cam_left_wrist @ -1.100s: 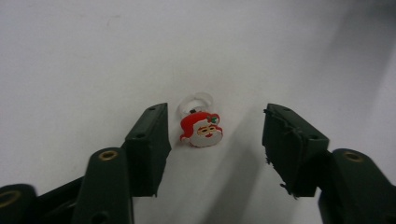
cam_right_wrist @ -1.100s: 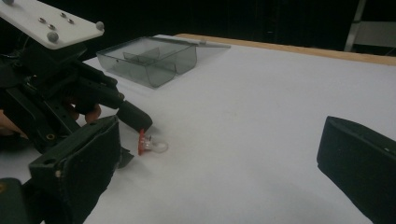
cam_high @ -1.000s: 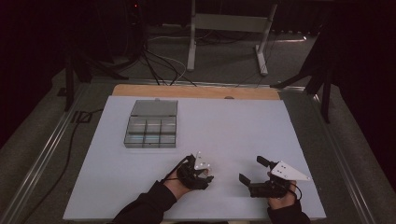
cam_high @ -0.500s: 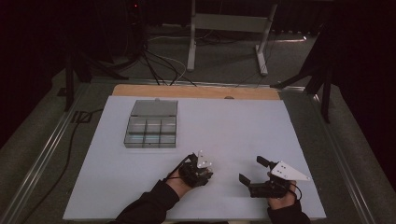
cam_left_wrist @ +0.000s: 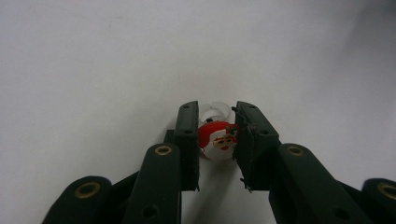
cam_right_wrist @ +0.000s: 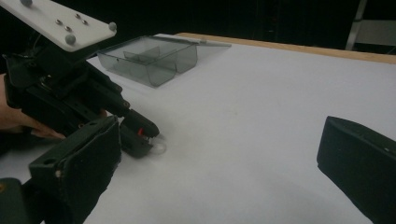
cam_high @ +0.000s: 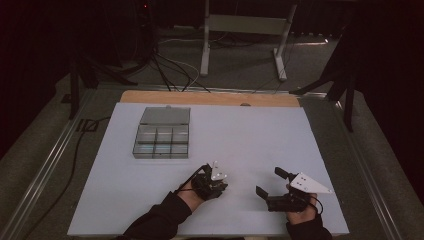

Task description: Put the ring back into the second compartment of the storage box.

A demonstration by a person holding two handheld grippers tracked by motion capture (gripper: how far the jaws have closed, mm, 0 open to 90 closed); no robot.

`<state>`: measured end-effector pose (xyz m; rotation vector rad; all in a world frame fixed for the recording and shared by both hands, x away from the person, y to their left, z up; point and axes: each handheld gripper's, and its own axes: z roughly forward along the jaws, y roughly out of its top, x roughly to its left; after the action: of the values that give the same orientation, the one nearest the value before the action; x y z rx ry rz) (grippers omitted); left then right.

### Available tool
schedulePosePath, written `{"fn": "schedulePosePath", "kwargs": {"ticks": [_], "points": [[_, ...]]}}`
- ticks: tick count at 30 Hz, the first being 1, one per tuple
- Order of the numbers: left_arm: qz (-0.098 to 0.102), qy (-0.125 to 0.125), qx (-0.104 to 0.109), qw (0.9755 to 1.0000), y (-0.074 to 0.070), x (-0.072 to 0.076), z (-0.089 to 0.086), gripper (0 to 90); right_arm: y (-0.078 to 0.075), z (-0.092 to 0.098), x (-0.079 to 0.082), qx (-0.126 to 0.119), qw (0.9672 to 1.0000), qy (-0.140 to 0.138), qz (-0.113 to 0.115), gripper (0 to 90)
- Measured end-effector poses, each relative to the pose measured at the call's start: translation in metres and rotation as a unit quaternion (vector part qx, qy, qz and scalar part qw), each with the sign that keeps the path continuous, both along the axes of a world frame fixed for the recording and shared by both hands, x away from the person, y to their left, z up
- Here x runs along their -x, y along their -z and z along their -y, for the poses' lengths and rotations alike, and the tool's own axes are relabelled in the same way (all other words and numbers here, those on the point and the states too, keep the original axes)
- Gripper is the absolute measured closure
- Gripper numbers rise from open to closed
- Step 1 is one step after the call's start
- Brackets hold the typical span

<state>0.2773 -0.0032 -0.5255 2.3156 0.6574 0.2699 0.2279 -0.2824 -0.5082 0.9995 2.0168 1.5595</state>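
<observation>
A small round Santa-face ornament, red and white with a clear loop on top, rests on the white table. My left gripper has just been closing and is now shut on it, with a pad pressing each side. In the high view the left gripper points down at the table near the front edge. From the right gripper view, the left gripper touches the table with a speck of red ornament between its jaws. My right gripper sits to the right of it, open and holding nothing, its jaws wide apart.
A clear grey compartment box with its lid folded back stands at the back left of the white table; its divided cells look empty. A wooden strip edges the table's far side. Dark floor, cables and stands lie beyond.
</observation>
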Motion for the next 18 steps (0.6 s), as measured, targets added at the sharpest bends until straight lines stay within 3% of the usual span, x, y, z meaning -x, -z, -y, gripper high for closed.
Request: {"fn": "schedulePosePath", "kwargs": {"ticks": [6,18], "points": [[0.008,0.013,0.006,0.9999,-0.007,0.002,-0.001,72.8,0.000,0.000,0.000,-0.002,1.0000,0.000,-0.001,0.0],[0.014,0.010,0.020,0.9997,-0.024,0.001,-0.011,73.0,-0.001,0.000,0.001,-0.003,1.0000,-0.001,0.002,0.0]]}}
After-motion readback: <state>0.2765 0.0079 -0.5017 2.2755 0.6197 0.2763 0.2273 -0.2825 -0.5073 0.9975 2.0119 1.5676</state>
